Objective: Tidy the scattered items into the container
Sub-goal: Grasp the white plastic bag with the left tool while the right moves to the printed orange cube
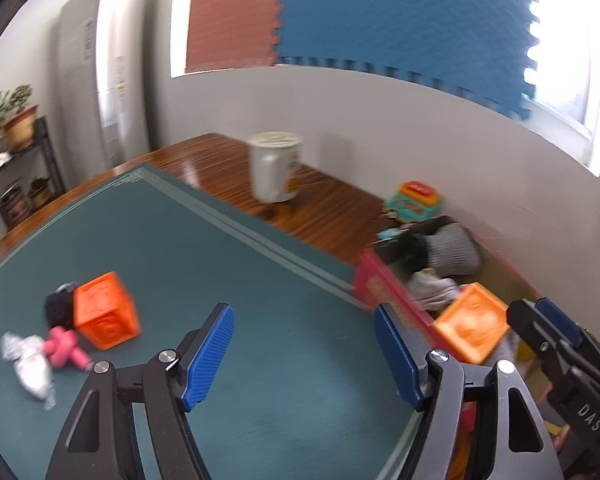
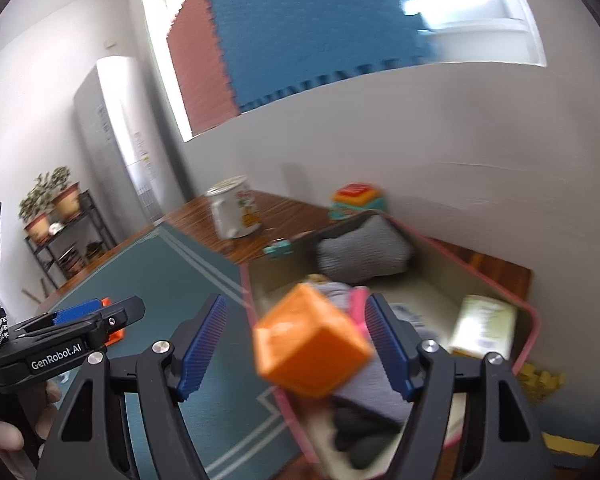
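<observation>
step: dropping 1 orange cube [image 2: 312, 344] into pink box [image 2: 534, 320] | right gripper [image 2: 296, 344]: jaws wide, cube loose between them above the box, pads apart from it | left gripper [image 1: 304, 356]: wide, empty | next: 2nd orange cube [image 1: 106, 312] on green mat [image 1: 260, 280], needs left reach

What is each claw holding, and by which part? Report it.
Nothing is gripped. Left claw: open, empty. Right claw: open, with the orange cube loose between its pads, a clear gap at the left pad, over the box.
</observation>
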`<move>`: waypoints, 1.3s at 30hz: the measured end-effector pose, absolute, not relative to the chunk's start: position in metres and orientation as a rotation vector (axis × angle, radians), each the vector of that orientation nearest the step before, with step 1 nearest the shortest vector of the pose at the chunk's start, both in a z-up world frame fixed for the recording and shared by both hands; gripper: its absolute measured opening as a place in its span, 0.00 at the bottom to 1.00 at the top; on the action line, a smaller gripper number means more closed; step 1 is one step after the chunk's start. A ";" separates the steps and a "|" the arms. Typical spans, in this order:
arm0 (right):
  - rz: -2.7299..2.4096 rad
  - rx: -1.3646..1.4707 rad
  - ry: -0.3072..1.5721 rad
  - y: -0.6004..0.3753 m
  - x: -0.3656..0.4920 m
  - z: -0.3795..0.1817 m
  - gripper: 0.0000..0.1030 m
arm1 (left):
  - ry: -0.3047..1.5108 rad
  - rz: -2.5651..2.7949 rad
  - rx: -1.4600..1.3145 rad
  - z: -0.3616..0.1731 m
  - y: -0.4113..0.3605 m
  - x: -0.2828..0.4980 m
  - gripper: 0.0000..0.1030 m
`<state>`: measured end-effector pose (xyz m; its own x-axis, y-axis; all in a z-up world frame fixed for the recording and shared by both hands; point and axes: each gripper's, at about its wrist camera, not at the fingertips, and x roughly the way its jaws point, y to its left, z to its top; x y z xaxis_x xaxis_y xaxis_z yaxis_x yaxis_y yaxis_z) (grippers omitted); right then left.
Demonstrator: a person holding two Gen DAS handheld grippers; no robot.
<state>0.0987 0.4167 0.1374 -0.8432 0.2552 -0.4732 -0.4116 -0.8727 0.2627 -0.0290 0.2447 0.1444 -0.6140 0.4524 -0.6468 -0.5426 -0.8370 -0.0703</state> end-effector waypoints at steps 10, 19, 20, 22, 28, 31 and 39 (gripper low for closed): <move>2.801 -0.713 0.410 0.351 0.057 0.132 0.78 | 0.047 2.606 -1.042 0.123 0.128 -0.063 0.72; 2.864 -0.800 0.351 0.315 0.030 0.125 0.78 | -0.171 2.798 -1.184 0.101 0.025 -0.091 0.72; 2.869 -0.811 0.345 0.311 0.028 0.124 0.78 | -0.199 2.802 -1.199 0.099 0.018 -0.094 0.72; 2.878 -0.831 0.333 0.305 0.023 0.122 0.78 | -0.236 2.816 -1.218 0.095 0.009 -0.098 0.72; 2.884 -0.863 0.315 0.296 0.017 0.118 0.78 | -0.203 2.823 -1.263 0.080 0.004 -0.112 0.72; 2.881 -0.879 0.314 0.294 0.014 0.116 0.78 | -0.191 2.810 -1.291 0.068 0.006 -0.121 0.72; 2.881 -0.946 0.307 0.286 0.002 0.108 0.78 | -0.206 2.766 -1.299 0.047 0.005 -0.134 0.53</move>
<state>0.0017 0.2865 0.1082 -0.8031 0.0262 -0.5952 -0.1511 -0.9753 0.1609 -0.1340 0.0051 0.0468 -0.6375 0.1281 -0.7597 -0.0144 -0.9879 -0.1545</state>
